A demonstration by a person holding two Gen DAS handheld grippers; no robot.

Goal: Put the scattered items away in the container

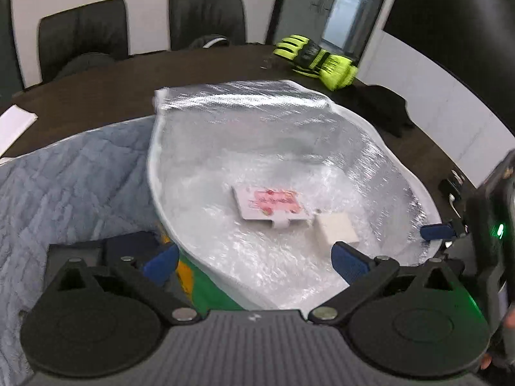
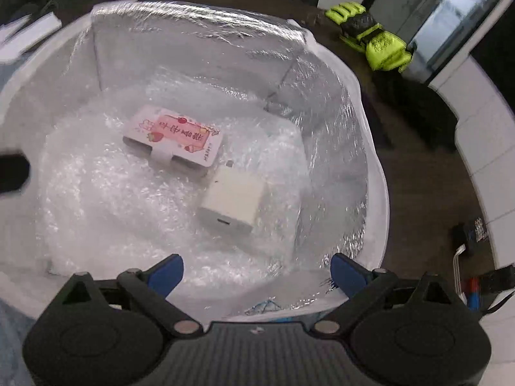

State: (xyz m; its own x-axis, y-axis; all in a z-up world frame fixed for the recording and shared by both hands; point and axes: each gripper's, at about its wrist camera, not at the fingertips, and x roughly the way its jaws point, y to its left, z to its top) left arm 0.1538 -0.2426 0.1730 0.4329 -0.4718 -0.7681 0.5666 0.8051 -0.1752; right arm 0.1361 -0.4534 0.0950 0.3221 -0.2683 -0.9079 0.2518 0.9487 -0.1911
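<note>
The left gripper [image 1: 254,259] stands wide open with nothing between its blue pads; it hangs over the near rim of the container [image 1: 322,122], one finger outside the wall and one inside. The right gripper [image 2: 256,271] is also spread wide and empty, and it looks steeply down into the same container.

Inside, on the crinkled clear bubble wrap [image 2: 112,193] that covers the floor, lie two things, touching or nearly touching at one corner. The card box [image 2: 173,135] is flat and oblong — in the right wrist view its long axis runs from upper left to lower right, with the printed face upward. The white charger [image 2: 231,199] lies just beside its lower right end, a blocky cube with the small port on the side facing the camera and the metal prongs toward the box.

The container is a soft insulated bag with silver foil walls and a white rim, standing open on a dark brown table [image 1: 128,87]. A blue-grey quilted cloth [image 1: 64,186] lies at its left side. Farther back lies a yellow-green and black glove [image 1: 317,58] — well apart from the bag — and behind the table stand two black chairs [image 1: 83,32] against a white wall.

The card box is white with a pink label, red characters and small strawberry pictures, and a white tab folds over its near edge.
</note>
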